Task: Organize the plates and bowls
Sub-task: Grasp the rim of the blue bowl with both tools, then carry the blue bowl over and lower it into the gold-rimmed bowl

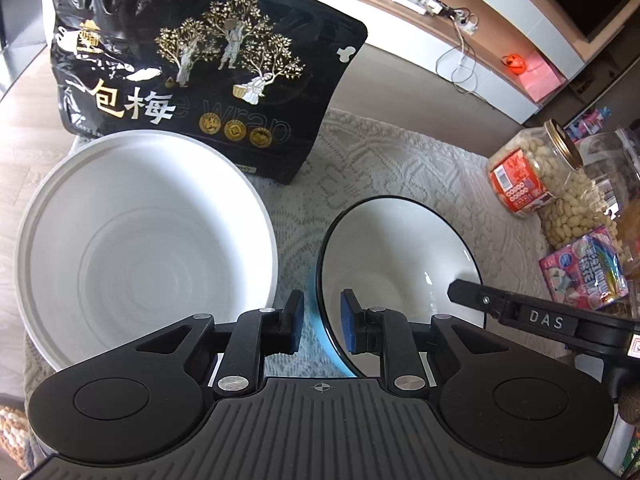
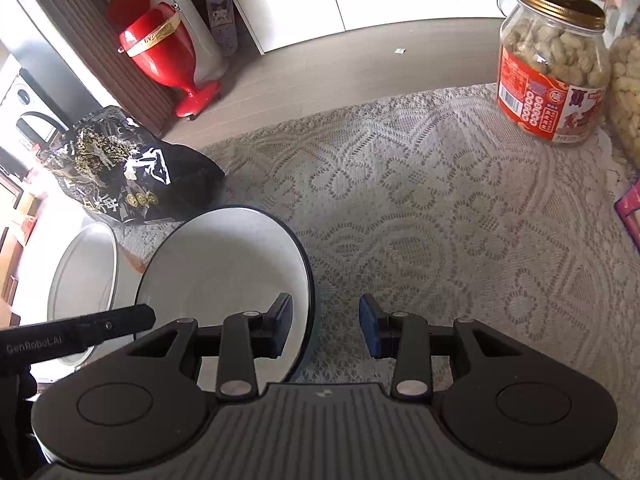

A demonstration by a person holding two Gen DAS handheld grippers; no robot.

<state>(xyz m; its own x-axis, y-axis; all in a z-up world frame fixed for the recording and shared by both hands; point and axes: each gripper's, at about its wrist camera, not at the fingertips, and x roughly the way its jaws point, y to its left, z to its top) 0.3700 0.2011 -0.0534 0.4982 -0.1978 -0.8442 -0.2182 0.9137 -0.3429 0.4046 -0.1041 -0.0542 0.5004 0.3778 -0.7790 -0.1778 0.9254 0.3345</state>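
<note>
1. ok so two bowls sit on a lace tablecloth (image 2: pixel 440 208); the big plain white bowl (image 1: pixel 144 240) is over on the left, and the smaller bowl with the black rim (image 1: pixel 400 256) and blue outside sits just beside it, with a strip of lace showing between them
2. left gripper (image 1: pixel 322 322) straddles the near-left rim of the black-rimmed bowl; one blue pad sits outside the wall, the other inside; there's a visible gap on both sides, so the jaws are apart and not pinching anything
3. right gripper (image 2: pixel 325 328) straddles the same bowl's rim from the other side; left pad inside the bowl, right pad out over the lace; jaws apart here too, no squeeze on the rim that I can see
4. each wrist view catches the other gripper's finger poking in over the bowl, so both tools are crowded onto that one bowl
5. behind the white bowl stands a black snack bag (image 1: pixel 192 72) with gold trees printed on it; off to the right is a peanut jar (image 2: pixel 554 64) with a gold lid and red label; a pink candy packet (image 1: pixel 584 276) lies near it
</note>
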